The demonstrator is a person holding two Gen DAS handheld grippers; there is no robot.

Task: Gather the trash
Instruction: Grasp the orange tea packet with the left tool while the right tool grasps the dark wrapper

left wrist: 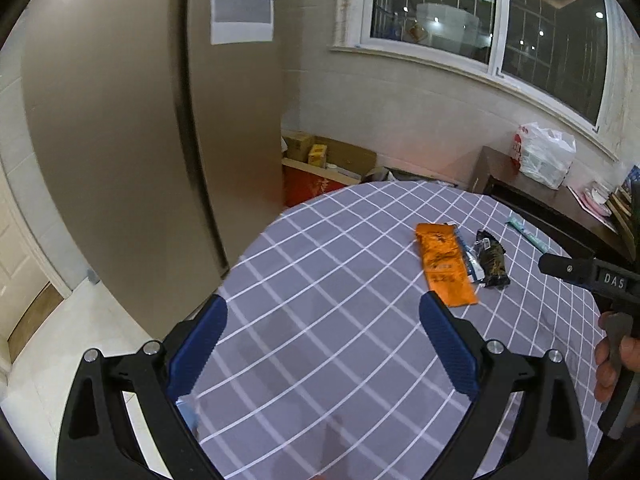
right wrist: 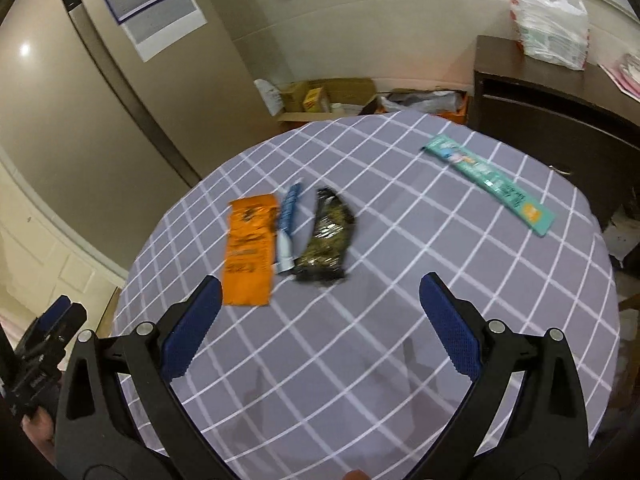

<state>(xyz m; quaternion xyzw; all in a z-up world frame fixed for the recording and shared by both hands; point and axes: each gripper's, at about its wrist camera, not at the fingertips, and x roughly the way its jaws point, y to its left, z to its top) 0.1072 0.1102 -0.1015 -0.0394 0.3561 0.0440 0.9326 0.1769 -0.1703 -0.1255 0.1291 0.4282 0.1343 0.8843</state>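
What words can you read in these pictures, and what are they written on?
"DAS": on the right gripper, seen from the left wrist camera.
Orange wrapper: dark print, too blurred to read.
Teal wrapper: print too small and blurred to read.
Blue wrapper and black wrapper: nothing readable.
Papers on the fridge: text too small to read.
White plastic bag: red print, unreadable.

Round table (right wrist: 400, 320) in grey checked cloth bears 4 wrappers (right wrist: 250, 248)
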